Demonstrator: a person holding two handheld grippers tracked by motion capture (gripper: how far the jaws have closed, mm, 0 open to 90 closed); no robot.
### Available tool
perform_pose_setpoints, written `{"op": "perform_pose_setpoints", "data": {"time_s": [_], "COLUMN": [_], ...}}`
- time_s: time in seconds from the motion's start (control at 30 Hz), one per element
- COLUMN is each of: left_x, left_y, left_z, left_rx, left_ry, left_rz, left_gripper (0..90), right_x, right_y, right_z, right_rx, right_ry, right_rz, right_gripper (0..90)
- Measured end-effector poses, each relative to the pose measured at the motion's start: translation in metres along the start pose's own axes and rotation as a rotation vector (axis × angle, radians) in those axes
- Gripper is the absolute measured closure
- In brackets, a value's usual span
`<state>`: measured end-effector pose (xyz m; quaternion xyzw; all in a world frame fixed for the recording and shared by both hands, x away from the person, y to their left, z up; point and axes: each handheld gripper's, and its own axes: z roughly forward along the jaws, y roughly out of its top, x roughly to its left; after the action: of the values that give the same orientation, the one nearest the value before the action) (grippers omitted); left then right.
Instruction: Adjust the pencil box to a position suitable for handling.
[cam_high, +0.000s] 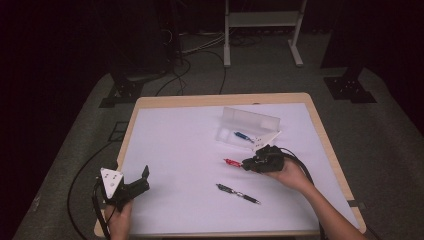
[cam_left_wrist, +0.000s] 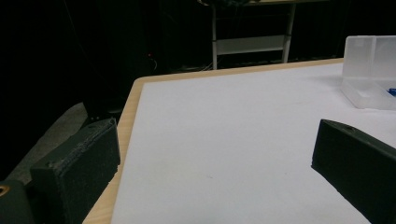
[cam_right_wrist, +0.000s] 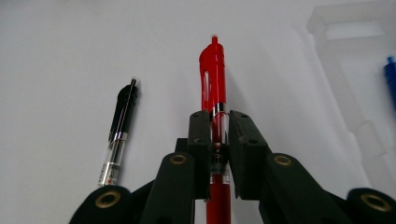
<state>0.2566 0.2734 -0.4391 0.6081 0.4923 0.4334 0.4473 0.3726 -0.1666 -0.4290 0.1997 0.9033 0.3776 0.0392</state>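
My right gripper (cam_right_wrist: 218, 122) is shut on a red pen (cam_right_wrist: 213, 74), whose tip sticks out past the jaws; in the high view this gripper (cam_high: 248, 163) holds the red pen (cam_high: 231, 162) over the mat right of centre. A black pen (cam_high: 238, 193) lies on the mat nearer the front, and it shows left of the red one as the black pen (cam_right_wrist: 119, 126). A clear plastic case (cam_high: 247, 127) stands open behind, with a blue pen (cam_high: 244, 136) in it. My left gripper (cam_high: 142, 181) rests open at the table's front left corner, with its jaws wide apart over bare mat (cam_left_wrist: 233, 140).
The white mat (cam_high: 180, 150) covers a wooden table (cam_high: 320, 130). The clear case (cam_left_wrist: 371, 70) appears at the right of the left gripper view. Cables (cam_high: 80, 175) and dark stands (cam_high: 125, 90) sit on the floor to the left, and a white frame (cam_high: 262, 20) stands behind.
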Motion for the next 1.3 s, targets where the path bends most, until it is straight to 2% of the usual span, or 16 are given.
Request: {"op": "perform_pose_setpoints", "data": {"time_s": [0.37,0.77,0.9,1.3], "left_x": [0.001,0.001,0.001,0.001], "left_y": [0.0,0.0,0.0,0.0], "left_z": [0.0,0.0,0.0,0.0], "left_rx": [-0.003,0.0,0.0,0.0], "left_ry": [0.002,0.001,0.001,0.002], "left_rz": [-0.006,-0.005,-0.003,-0.005], "left_gripper": [0.4,0.4,0.4,0.4], "right_x": [-0.023,-0.041,-0.049,-0.065], "right_y": [0.02,0.03,0.031,0.032], "right_z": [-0.017,-0.026,-0.026,-0.017], "right_rx": [-0.035,-0.037,-0.047,-0.026], "right_ry": [-0.03,-0.061,-0.067,-0.078], "right_rz": [0.012,0.02,0.024,0.04], "right_gripper": [78.6,78.6,78.6,78.6]}}
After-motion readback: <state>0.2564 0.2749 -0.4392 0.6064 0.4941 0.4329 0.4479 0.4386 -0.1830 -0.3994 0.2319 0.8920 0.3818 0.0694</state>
